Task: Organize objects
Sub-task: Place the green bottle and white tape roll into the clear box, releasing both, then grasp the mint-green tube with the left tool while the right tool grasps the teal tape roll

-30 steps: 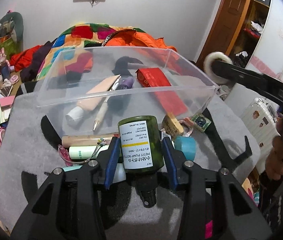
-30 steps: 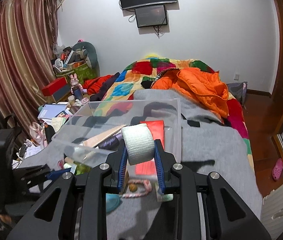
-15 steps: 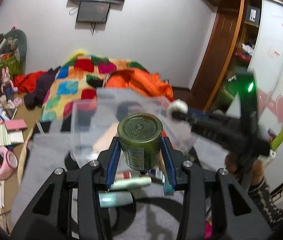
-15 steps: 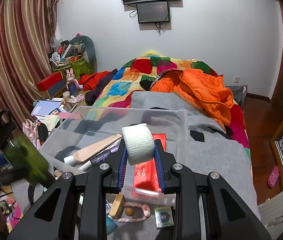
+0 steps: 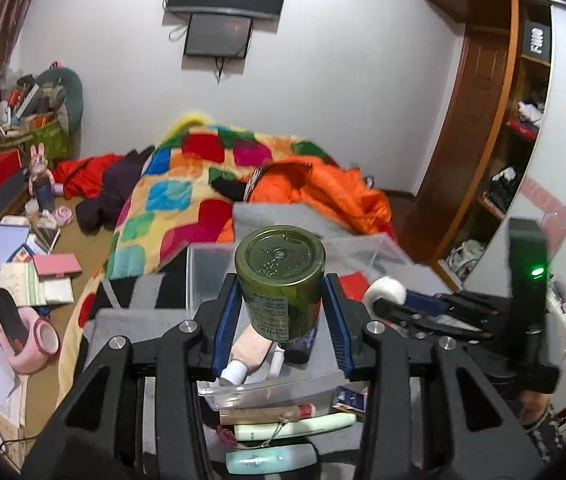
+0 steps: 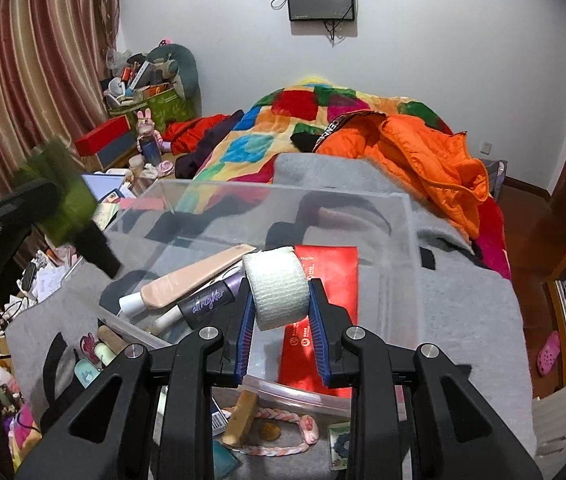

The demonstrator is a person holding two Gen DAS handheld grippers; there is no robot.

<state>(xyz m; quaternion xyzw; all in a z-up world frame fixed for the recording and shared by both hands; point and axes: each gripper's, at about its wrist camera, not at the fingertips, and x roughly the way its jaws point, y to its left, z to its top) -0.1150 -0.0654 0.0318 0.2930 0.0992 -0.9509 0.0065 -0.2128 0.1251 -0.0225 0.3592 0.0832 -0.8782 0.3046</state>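
Observation:
My left gripper (image 5: 281, 320) is shut on a dark green pump bottle (image 5: 281, 280) and holds it tilted above the near edge of the clear plastic bin (image 5: 211, 276). My right gripper (image 6: 279, 312) is shut on a white tape roll (image 6: 277, 286) over the bin's near side (image 6: 407, 248). The bin holds a peach tube (image 6: 191, 280), a purple tube (image 6: 207, 304) and a red packet (image 6: 323, 300). The green bottle shows blurred at the left of the right wrist view (image 6: 61, 200). The right gripper with its roll shows in the left wrist view (image 5: 387, 292).
The bin sits on a grey blanket (image 6: 463, 312) on a bed with a patchwork quilt (image 6: 267, 132) and an orange jacket (image 6: 423, 152). Loose tubes (image 5: 295, 426), a braided band (image 6: 287, 420) and a tan block (image 6: 243, 412) lie in front of the bin. Clutter covers the floor at the left (image 5: 15, 272).
My left gripper has lifted the green bottle off the blanket and tipped it up over the bin's near edge. My right gripper has moved forward over the bin with the tape roll.

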